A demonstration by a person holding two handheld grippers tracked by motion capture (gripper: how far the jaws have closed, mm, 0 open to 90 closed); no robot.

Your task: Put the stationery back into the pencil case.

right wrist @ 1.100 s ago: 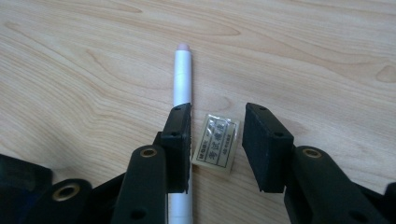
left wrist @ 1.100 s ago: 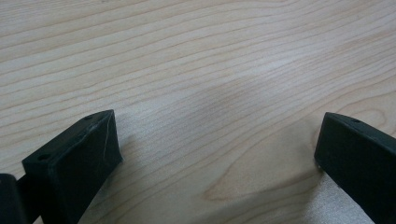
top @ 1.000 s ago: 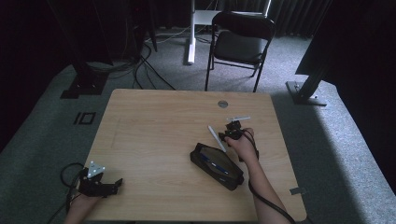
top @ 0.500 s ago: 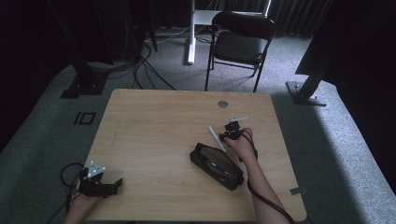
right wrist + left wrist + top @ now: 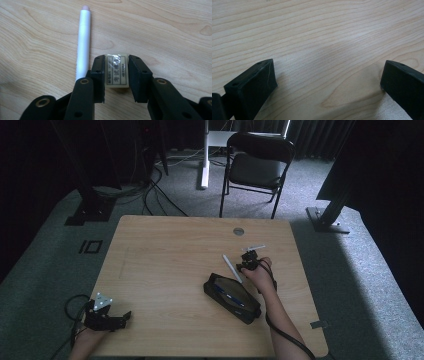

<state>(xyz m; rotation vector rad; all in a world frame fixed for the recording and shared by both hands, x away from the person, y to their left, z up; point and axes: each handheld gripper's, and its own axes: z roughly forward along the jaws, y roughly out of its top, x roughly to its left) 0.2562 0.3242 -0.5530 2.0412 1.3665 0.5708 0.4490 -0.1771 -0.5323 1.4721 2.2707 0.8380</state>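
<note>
In the right gripper view a small cream eraser (image 5: 116,70) in a printed wrapper sits between the jaws of my right gripper (image 5: 116,75), which is shut on it just above the wood. A white pen (image 5: 82,41) with a pink tip lies on the table to the left of the jaws. From above, my right gripper (image 5: 247,263) is at the far end of a black pencil case (image 5: 232,297), with the white pen (image 5: 231,268) beside it. My left gripper (image 5: 120,319) rests open on the table near the front left corner, and its black fingers (image 5: 254,82) stand wide apart over bare wood.
The light wooden table (image 5: 165,255) has a round grommet (image 5: 238,231) near its far edge. A black chair (image 5: 257,167) stands beyond the table. Cables trail on the grey carpet at the far left and by my left hand.
</note>
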